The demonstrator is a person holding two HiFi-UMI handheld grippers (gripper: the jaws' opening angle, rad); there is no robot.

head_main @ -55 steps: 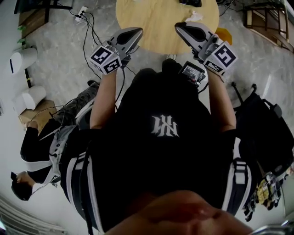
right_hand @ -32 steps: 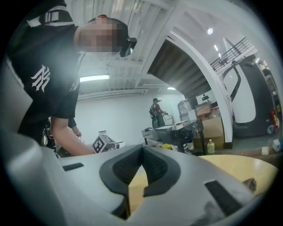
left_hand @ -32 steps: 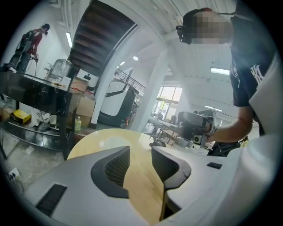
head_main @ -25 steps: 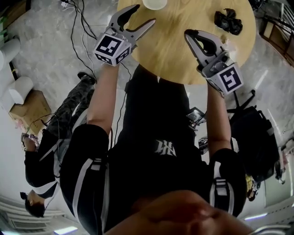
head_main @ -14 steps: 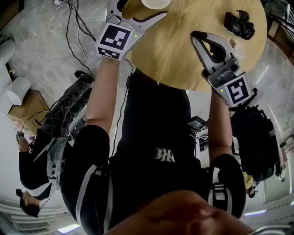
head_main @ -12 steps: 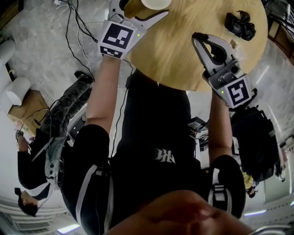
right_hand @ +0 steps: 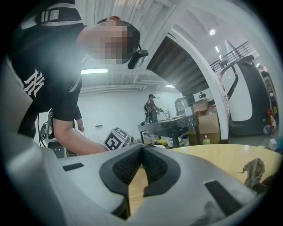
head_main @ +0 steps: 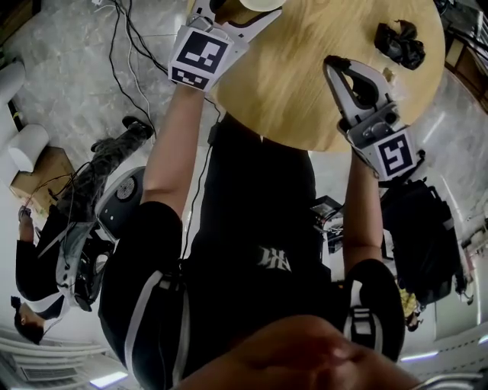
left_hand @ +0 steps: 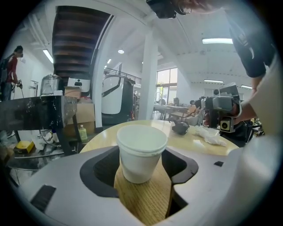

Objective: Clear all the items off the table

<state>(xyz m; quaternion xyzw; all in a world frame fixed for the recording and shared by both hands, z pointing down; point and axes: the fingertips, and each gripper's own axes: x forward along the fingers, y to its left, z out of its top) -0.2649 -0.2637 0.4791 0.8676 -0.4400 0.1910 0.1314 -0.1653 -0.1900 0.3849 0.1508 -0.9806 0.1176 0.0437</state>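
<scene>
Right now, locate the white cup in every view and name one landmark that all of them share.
Head view: white cup at the top edge, left of centre, cut off by the frame.
Left gripper view: dead centre, upright on the wood.
Right gripper view: cannot be made out.
Shared landmark: the round wooden table, seen in all three.

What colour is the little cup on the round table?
Plain white, with no print. The cup shows best in the left gripper view.
</scene>
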